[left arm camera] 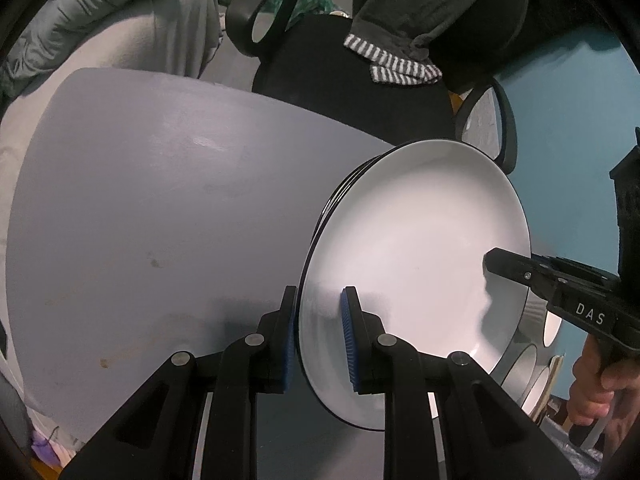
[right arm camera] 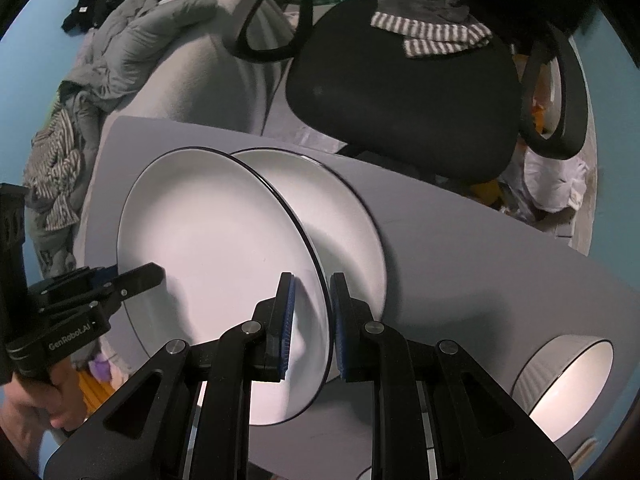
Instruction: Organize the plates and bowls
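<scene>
A white plate with a thin black rim (left arm camera: 420, 240) hangs tilted over the grey table, held at opposite edges. My left gripper (left arm camera: 318, 340) is shut on its near rim, one blue pad on each face. My right gripper (right arm camera: 310, 328) is shut on the same plate (right arm camera: 216, 248) at the other side. In the left wrist view the right gripper (left arm camera: 504, 266) reaches in over the plate's far edge. The right wrist view shows the left gripper (right arm camera: 150, 276) at the plate's left rim. Just under and beyond it a second white plate (right arm camera: 348, 216) lies on the table.
The grey table (left arm camera: 140, 208) spreads to the left. A white ribbed bowl (right arm camera: 568, 384) stands at its right end. A black office chair (right arm camera: 400, 100) with striped cloth stands behind the table. A bed with grey bedding (right arm camera: 132, 52) lies beyond.
</scene>
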### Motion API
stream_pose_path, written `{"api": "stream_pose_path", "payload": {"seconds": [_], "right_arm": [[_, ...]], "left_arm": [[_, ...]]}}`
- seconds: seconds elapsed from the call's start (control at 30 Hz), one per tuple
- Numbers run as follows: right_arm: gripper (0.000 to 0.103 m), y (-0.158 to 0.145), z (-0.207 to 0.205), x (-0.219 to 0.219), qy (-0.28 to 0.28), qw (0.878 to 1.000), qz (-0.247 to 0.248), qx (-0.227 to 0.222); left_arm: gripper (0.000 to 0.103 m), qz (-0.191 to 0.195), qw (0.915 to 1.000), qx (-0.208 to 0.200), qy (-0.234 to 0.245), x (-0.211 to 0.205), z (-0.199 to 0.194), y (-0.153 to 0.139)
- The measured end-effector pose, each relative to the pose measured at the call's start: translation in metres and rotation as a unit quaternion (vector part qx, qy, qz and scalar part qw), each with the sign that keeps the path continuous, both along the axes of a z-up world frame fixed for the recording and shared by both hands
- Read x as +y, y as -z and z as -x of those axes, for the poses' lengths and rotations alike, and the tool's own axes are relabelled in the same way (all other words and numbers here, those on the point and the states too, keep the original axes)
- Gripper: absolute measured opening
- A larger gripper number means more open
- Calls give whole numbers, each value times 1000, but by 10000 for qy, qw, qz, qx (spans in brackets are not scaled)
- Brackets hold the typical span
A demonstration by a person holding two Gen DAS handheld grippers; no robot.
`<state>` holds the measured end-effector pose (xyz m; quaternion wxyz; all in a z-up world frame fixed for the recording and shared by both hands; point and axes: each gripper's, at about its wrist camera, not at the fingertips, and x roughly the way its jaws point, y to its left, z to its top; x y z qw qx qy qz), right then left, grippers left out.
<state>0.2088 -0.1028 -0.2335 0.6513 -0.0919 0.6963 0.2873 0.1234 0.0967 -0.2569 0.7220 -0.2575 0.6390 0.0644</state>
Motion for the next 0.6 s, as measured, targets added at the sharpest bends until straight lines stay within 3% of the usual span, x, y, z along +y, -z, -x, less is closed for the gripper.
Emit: {"api": "stream_pose_path", "payload": {"seconds": [0.6], "right_arm": [[19, 12, -5, -1, -69, 9995, 267, -178]], "left_arm": [[23, -460, 9982, 336, 206, -18, -27, 10]]}}
